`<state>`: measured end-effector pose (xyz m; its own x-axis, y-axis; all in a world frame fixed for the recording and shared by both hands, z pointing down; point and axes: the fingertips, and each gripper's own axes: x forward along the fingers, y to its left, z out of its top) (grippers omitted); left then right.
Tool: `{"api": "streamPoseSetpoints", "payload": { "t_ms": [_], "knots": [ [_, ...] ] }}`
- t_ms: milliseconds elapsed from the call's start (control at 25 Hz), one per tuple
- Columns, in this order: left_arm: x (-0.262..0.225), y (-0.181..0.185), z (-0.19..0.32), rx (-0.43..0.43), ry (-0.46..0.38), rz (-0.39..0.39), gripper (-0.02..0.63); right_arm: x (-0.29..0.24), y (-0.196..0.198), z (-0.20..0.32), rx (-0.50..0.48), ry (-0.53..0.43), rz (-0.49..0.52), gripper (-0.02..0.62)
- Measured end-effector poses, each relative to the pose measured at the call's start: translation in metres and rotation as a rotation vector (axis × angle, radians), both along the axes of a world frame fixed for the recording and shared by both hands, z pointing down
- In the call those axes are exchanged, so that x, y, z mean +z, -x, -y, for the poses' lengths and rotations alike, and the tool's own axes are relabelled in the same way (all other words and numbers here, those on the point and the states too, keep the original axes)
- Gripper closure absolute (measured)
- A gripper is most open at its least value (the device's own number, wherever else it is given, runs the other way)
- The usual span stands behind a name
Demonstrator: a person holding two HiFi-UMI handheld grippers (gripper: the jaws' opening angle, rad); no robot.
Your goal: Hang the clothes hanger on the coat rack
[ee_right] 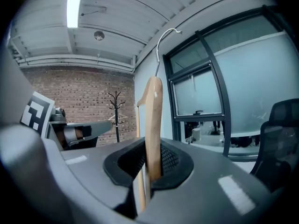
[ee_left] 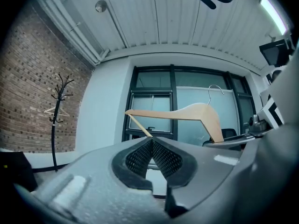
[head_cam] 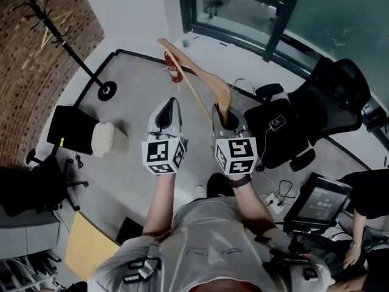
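Observation:
A wooden clothes hanger (head_cam: 197,81) with a metal hook (ee_right: 164,36) is clamped by one arm in my right gripper (head_cam: 222,113), which is shut on it (ee_right: 154,115). The hanger's body sticks out forward and to the left over the floor. My left gripper (head_cam: 171,104) is beside it, shut and empty, its pads (ee_left: 159,155) pressed together. In the left gripper view the hanger (ee_left: 187,113) shows ahead and to the right. The black coat rack (head_cam: 51,20) stands far off at the upper left by the brick wall, with a light hanger on it (ee_left: 56,112).
A red fire extinguisher (head_cam: 172,67) stands on the floor ahead. A black office chair (head_cam: 304,126) is at the right. A white bin (head_cam: 103,140) and a black box (head_cam: 72,129) sit at the left. A screen (head_cam: 319,201) and a seated person (head_cam: 368,205) are at the lower right.

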<state>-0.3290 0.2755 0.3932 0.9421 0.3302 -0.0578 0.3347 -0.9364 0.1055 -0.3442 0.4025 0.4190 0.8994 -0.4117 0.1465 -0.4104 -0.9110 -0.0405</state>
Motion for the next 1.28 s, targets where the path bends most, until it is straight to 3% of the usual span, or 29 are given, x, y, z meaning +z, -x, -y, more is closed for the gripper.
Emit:
{"api": "streamPoseSetpoints", "payload": {
  "t_ms": [360,520,720,920,1280],
  "knots": [
    [0.026,-0.115,-0.028,-0.006,-0.014,0.065,0.606,0.021,-0.117,-0.038,0.024,-0.016,0.035,0.56],
    [0.015,-0.176,-0.054,0.0,-0.024,0.04,0.606,0.011,-0.187,-0.07,0.035,-0.034,0.013,0.56],
    [0.003,-0.231,-0.06,-0.054,-0.042,0.016,0.606,0.004,-0.256,-0.094,0.032,-0.058,0.008,0.56],
    [0.006,-0.26,-0.043,-0.142,-0.031,0.038,0.606,0.009,-0.302,-0.084,-0.038,-0.075,0.033,0.56],
    [0.029,-0.3,-0.025,-0.195,-0.042,0.076,0.606,0.026,-0.353,-0.075,-0.071,-0.077,0.059,0.56]
  ]
}}
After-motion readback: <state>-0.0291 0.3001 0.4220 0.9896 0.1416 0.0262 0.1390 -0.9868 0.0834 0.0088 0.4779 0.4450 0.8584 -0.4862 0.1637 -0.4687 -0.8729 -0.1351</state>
